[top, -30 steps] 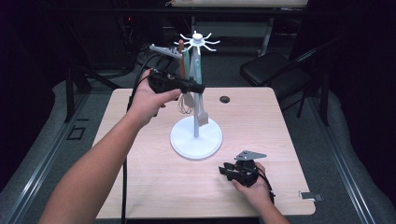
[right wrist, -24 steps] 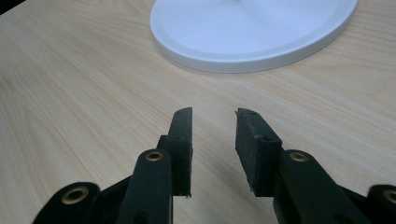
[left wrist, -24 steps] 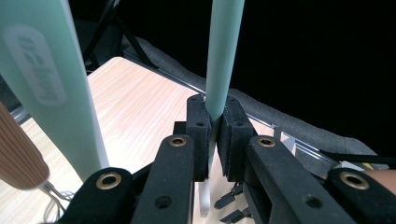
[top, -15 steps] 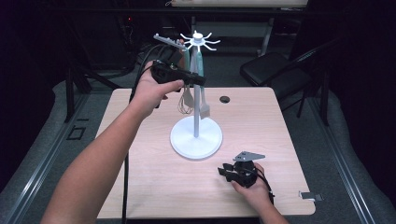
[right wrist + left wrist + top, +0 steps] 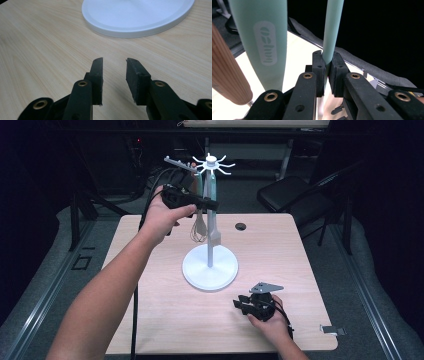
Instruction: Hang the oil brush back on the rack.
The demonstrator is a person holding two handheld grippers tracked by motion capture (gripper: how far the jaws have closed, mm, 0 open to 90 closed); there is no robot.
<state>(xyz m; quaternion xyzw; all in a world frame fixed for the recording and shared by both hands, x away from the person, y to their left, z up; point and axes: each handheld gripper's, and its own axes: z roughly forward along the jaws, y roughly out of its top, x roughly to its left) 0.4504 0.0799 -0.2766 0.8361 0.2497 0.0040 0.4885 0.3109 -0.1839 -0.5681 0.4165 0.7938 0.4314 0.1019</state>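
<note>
A white utensil stand with a ring of hooks on top rises from the middle of the table. From it hang a whisk and a mint-green utensil. My left gripper is raised beside the stand's pole, just under the hooks. In the left gripper view it is shut on a thin mint-green handle, next to a wider mint handle and a wooden handle. My right gripper rests low near the table's front, open with nothing between its fingers, facing the stand's base.
The light wooden table has a black round cap behind the stand and a small metal clip at its front right corner. A dark chair stands behind the table at the right.
My left gripper has risen a little beside the stand's pole, still shut on the thin handle. The right gripper has kept still.
</note>
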